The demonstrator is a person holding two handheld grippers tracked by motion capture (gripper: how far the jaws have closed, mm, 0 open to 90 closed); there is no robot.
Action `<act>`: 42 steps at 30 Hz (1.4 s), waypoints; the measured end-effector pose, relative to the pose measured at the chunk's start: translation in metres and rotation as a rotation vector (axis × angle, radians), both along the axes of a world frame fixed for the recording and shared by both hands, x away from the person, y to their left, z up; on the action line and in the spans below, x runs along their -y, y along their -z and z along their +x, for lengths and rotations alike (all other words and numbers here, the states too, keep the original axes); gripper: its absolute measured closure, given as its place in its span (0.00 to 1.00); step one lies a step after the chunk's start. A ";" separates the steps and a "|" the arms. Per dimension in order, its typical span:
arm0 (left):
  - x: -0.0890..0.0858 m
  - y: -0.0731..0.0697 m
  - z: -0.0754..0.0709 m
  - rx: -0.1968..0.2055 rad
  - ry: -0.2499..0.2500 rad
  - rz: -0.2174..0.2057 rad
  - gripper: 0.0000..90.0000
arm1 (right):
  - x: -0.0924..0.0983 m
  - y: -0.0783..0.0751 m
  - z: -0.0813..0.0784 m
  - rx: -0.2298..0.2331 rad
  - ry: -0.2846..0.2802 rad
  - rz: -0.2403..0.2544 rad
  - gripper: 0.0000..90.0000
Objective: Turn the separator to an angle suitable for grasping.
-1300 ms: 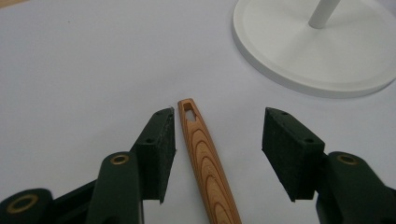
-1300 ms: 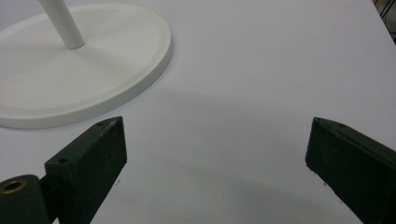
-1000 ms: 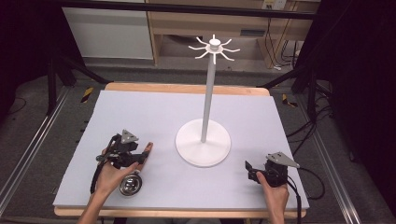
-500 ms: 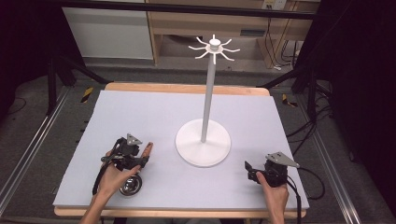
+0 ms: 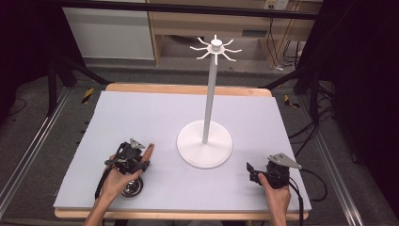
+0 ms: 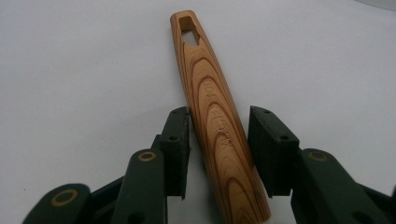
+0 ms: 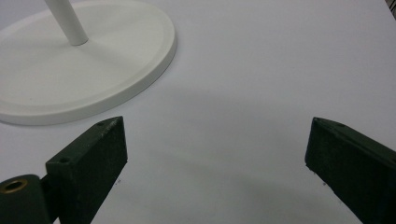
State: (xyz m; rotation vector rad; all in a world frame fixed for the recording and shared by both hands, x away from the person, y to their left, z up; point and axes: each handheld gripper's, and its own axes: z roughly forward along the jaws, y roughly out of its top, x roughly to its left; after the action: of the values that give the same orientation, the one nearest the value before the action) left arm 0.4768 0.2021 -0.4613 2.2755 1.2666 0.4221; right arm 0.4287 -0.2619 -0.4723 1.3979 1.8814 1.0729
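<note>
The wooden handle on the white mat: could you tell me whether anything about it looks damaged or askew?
Nothing stands out. The grain-patterned wooden handle lies flat and intact between the closing left gripper jaws, one pad touching, the other apart. The white hook stand stands upright.

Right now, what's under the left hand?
Under the left hand a round metal utensil head peeks out, mostly covered. Its wooden handle lies between the left gripper jaws, which have just been closing.

The high view looks forward and down from above the near edge, taking in the whole table (image 5: pixel 141 113) and the white stand (image 5: pixel 205 146). The right gripper view sits low and close, facing the same stand (image 7: pixel 79 70). The left gripper view looks closely along a wooden handle (image 6: pixel 212 116), left of the stand.
</note>
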 end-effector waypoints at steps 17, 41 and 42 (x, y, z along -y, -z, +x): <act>0.001 -0.004 -0.001 -0.026 0.020 0.001 0.72 | 0.000 0.000 0.000 -0.003 -0.003 0.000 0.07; 0.011 -0.018 0.017 -0.053 0.075 0.046 0.62 | 0.001 0.000 0.001 -0.016 -0.006 0.013 0.07; 0.012 -0.018 0.018 -0.062 0.077 0.044 0.63 | 0.002 0.000 0.001 -0.016 -0.005 0.011 0.07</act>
State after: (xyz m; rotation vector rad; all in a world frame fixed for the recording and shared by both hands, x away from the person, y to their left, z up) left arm 0.4947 0.1898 -0.4436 2.3828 1.2065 0.3576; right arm 0.4296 -0.2635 -0.4719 1.4120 1.8940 1.0797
